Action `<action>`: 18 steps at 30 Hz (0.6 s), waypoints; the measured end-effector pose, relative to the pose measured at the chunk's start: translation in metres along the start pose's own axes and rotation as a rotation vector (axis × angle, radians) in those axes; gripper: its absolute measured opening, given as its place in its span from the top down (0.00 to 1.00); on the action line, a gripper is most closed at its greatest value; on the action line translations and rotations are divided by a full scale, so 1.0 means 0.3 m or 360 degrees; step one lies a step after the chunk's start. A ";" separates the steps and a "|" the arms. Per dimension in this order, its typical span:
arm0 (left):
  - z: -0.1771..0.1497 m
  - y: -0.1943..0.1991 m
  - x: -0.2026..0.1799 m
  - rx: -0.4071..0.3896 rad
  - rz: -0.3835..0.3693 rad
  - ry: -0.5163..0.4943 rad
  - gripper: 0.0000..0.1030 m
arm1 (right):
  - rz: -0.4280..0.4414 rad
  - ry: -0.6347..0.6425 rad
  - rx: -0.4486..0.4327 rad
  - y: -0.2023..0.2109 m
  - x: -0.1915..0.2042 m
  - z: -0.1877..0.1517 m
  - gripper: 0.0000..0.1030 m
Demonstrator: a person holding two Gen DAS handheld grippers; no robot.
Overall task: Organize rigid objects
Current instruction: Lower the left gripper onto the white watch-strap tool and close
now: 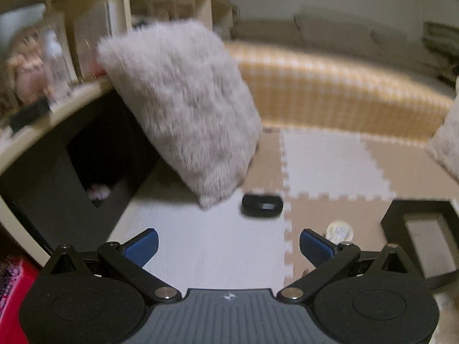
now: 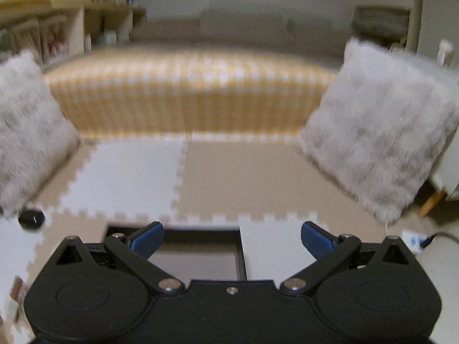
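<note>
Both tools hang low over the foam floor mat (image 2: 223, 172), level and facing the checked bed (image 2: 189, 91). The left tool (image 1: 228, 246) and right tool (image 2: 232, 240) are both spread, holding nothing. Only the left view shows the shelf (image 1: 57, 106); the small black object (image 1: 262, 205) lies on the mat beside the furry cushion (image 1: 178, 103).

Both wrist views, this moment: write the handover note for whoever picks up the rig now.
Left claw: open, empty, above the foam floor mat.
Right claw: open, empty, over the black tray.
Small black object lies on the mat by the corner of the fluffy cushion. A round clear-and-silver item sits beside the left claw's right finger.
Done: nothing is visibly sorted yet.
Left: probably pick up both loose items and put them away.
</note>
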State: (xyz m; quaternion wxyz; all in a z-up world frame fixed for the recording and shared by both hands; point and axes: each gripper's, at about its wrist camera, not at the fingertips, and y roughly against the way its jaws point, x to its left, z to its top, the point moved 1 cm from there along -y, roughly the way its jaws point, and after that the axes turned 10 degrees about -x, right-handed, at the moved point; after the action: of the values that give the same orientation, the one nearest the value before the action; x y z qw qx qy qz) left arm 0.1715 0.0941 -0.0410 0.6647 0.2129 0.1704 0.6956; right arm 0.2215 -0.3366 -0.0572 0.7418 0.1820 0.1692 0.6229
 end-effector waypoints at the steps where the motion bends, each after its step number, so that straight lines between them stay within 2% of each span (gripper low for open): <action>1: -0.012 -0.021 0.009 0.0037 -0.0005 -0.0007 0.00 | 0.0008 0.0001 0.0059 -0.025 -0.006 -0.013 0.00; 4: -0.048 -0.079 0.039 0.0172 -0.0012 0.0012 0.00 | 0.0008 -0.0001 0.0302 -0.101 -0.026 -0.051 0.00; 8: -0.098 -0.135 0.073 0.0367 -0.0049 0.0097 0.00 | -0.0015 0.0020 0.0486 -0.160 -0.050 -0.098 0.03; 10: -0.121 -0.151 0.077 0.0443 -0.0065 0.0119 0.00 | -0.0003 0.0021 0.0549 -0.171 -0.057 -0.125 0.22; 11: -0.131 -0.161 0.077 0.0477 -0.0073 0.0132 0.01 | -0.0003 0.0016 0.0582 -0.179 -0.059 -0.136 0.28; 13: -0.149 -0.182 0.081 0.0531 -0.0073 0.0153 0.04 | 0.0018 0.0003 0.0629 -0.191 -0.060 -0.154 0.54; 15: -0.169 -0.208 0.085 0.0595 -0.0073 0.0164 0.10 | 0.0035 -0.0006 0.0655 -0.202 -0.056 -0.161 0.62; 18: -0.197 -0.242 0.090 0.0687 -0.0080 0.0172 0.15 | 0.0046 0.0003 0.0670 -0.208 -0.047 -0.166 0.65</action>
State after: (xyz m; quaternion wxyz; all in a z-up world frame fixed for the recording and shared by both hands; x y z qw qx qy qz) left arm 0.2018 0.1279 -0.1273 0.6106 0.3084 0.3560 0.6367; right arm 0.2493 -0.3572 -0.1304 0.6783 0.3348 0.2935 0.5845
